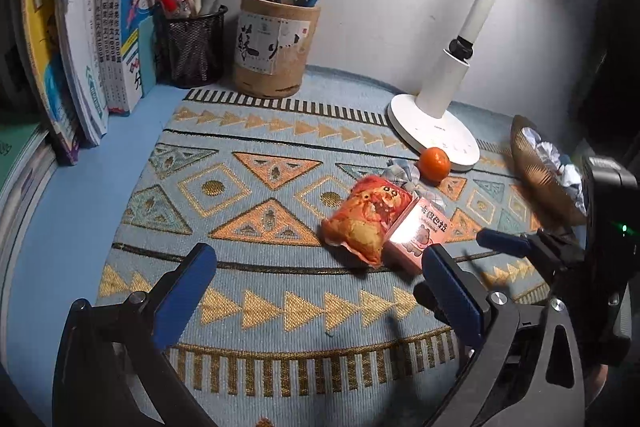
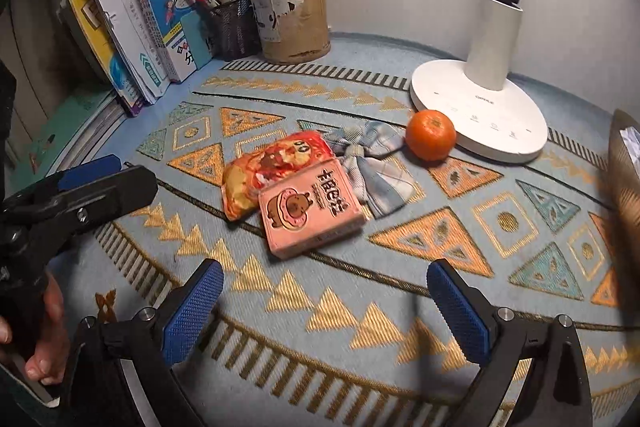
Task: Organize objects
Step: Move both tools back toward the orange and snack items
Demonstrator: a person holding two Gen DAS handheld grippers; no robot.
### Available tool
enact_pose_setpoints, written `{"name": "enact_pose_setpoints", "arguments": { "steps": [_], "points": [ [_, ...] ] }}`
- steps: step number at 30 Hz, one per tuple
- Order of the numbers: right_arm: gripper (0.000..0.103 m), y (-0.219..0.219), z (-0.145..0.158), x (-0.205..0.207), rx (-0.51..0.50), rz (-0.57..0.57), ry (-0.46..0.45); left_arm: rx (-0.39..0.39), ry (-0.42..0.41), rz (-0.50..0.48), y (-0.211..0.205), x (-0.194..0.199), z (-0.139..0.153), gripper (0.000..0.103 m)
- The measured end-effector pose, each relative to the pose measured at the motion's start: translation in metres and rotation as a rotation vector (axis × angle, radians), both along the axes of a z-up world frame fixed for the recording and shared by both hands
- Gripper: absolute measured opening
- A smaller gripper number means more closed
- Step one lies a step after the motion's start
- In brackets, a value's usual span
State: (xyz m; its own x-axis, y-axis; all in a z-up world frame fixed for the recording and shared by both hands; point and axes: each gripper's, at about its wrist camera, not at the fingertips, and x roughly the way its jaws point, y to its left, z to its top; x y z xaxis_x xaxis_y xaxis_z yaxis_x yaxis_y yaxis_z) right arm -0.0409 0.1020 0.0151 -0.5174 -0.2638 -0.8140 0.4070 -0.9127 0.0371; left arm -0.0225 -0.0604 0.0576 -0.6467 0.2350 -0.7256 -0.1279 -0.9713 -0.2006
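Two grippers hang low over the patterned blue and gold woven mat [image 2: 400,307] that covers the counter. The left gripper [image 1: 320,291] has its blue-padded fingers spread wide with nothing between them, and the right gripper [image 2: 326,301] is also wide apart and holds nothing.

Just beyond them, near the middle of the mat, lies a flat pink box with a cartoon animal [image 2: 310,213]. It touches an orange snack bag [image 2: 272,171] on its left side. Behind both lies a blue checked fabric bow [image 2: 372,163], partly under the box. A round orange tangerine [image 2: 431,135] sits a little further, just beside the white round base of a desk lamp [image 2: 480,115].

At the right edge a brown woven basket with crumpled white paper [image 1: 544,167] is partly visible.

Against the far wall stand a black mesh pen cup [image 1: 194,47] and a tan cylindrical pen holder [image 1: 276,51], side by side, both full of pens. Left of them, upright books [image 1: 120,23] lean together.
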Motion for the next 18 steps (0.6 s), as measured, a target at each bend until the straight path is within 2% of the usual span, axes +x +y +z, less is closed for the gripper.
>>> {"name": "enact_pose_setpoints", "arguments": {
  "steps": [2,4,6,9,11,14,16,18],
  "points": [
    [0.09,0.001,-0.003,-0.005,0.076,-0.044,0.011,-0.047,-0.013,-0.037,0.01,-0.005,-0.006,0.102],
    [0.089,0.021,-0.002,-0.012,0.069,-0.097,0.021,-0.071,-0.034,-0.07,0.018,-0.012,-0.012,0.102],
    [0.089,0.054,0.0,-0.022,0.075,-0.202,0.033,-0.085,-0.059,-0.095,0.026,-0.02,-0.018,0.102],
    [0.086,0.103,0.008,-0.03,-0.041,-0.296,0.017,-0.104,-0.065,-0.13,0.04,-0.029,-0.022,0.102],
    [0.086,0.113,0.016,-0.031,-0.122,-0.267,0.012,-0.131,-0.057,-0.133,0.048,-0.037,-0.023,0.102],
    [0.086,0.093,0.019,-0.028,-0.179,-0.141,-0.008,-0.16,-0.067,-0.138,0.053,-0.049,-0.03,0.101],
    [0.086,0.073,0.015,-0.023,-0.148,-0.093,-0.01,-0.122,-0.049,-0.153,0.044,-0.049,-0.032,0.101],
    [0.086,0.051,0.006,-0.015,-0.089,-0.045,-0.004,-0.091,-0.073,-0.151,0.035,-0.053,-0.037,0.101]
  ]
}}
